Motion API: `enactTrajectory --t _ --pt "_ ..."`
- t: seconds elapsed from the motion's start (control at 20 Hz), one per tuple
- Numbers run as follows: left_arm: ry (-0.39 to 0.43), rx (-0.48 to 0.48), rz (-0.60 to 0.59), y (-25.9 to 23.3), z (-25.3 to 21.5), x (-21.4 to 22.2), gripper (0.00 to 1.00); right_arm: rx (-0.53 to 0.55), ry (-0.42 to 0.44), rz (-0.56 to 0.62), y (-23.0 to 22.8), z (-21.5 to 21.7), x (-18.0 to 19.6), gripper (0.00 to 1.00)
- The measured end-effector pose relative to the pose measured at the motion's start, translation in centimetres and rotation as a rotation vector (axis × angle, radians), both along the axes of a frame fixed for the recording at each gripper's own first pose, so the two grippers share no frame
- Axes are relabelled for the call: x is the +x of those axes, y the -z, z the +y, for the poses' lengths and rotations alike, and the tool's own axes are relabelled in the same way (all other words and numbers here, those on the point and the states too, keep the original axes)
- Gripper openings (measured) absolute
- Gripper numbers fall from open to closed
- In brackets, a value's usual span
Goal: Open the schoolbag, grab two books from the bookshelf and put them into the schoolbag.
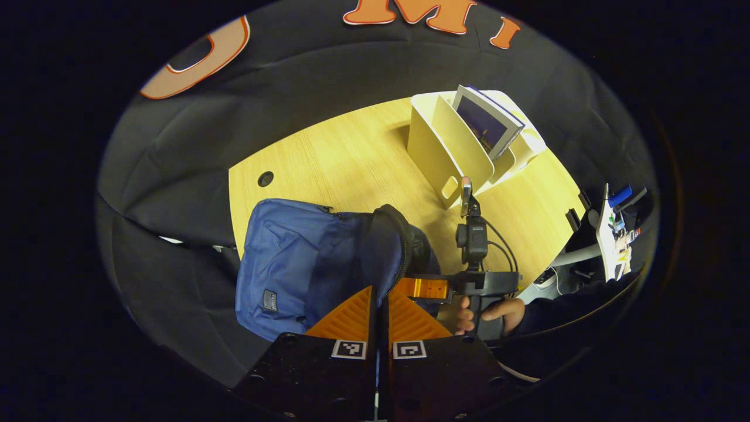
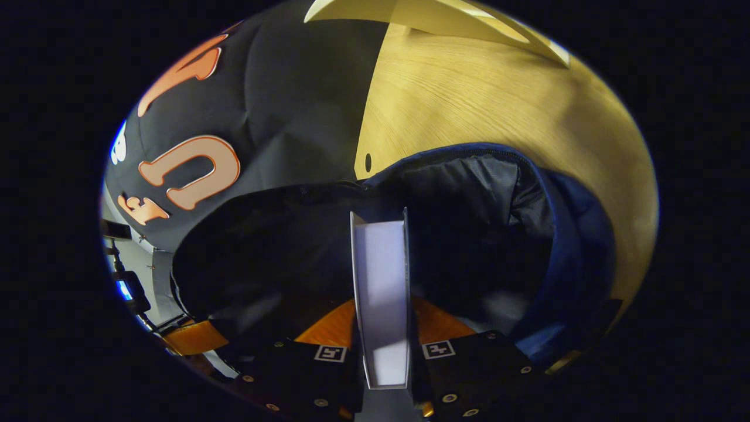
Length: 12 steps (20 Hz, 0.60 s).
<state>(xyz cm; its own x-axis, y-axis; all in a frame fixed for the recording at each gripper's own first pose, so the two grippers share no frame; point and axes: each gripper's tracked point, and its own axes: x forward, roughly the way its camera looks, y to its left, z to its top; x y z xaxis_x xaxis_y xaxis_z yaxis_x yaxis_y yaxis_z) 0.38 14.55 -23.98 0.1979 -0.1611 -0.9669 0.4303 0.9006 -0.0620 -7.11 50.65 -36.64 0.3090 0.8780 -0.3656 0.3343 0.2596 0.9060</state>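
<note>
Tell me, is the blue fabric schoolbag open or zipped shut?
Open. The blue fabric schoolbag gapes, showing its dark lining, and the right gripper holds a white-edged book at its mouth.

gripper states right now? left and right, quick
Left gripper: closed on the rim of the blue schoolbag, holding it open.
Right gripper: closed on a book, over the bag's opening.
</note>
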Motion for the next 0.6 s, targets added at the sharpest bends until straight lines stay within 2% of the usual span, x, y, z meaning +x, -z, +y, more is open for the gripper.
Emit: enactTrajectory --t 0.1,0.25,0.3,0.4,0.45,0.5,0.6 --pt "0.007 0.021 -0.011 0.1 -0.5 0.5 0.03 -0.005 -0.011 -0.006 0.3 0.6 -0.5 0.32" --pt "0.010 0.002 0.016 1.3 -2.8 -1.0 0.02 -0.005 -0.014 0.002 0.4 1.0 -0.4 0.32" --pt "0.023 0.003 0.017 1.7 -3.2 -1.4 0.03 -0.012 -0.010 -0.005 0.6 1.1 -0.3 0.20" --pt "0.047 0.016 0.017 2.5 -4.1 -1.9 0.02 -0.010 -0.014 0.003 1.2 1.6 -0.4 0.43" --pt "0.058 0.023 0.017 2.9 -4.6 -2.1 0.02 -0.013 -0.014 0.014 1.7 2.2 -0.3 0.44" --pt "0.065 0.027 0.016 3.5 -5.5 -2.3 0.02 -0.018 -0.022 0.036 2.1 2.7 -0.5 0.34" --pt "0.060 0.039 0.010 3.7 -5.7 -2.5 0.02 -0.062 -0.040 0.060 2.6 3.3 -0.7 0.39"
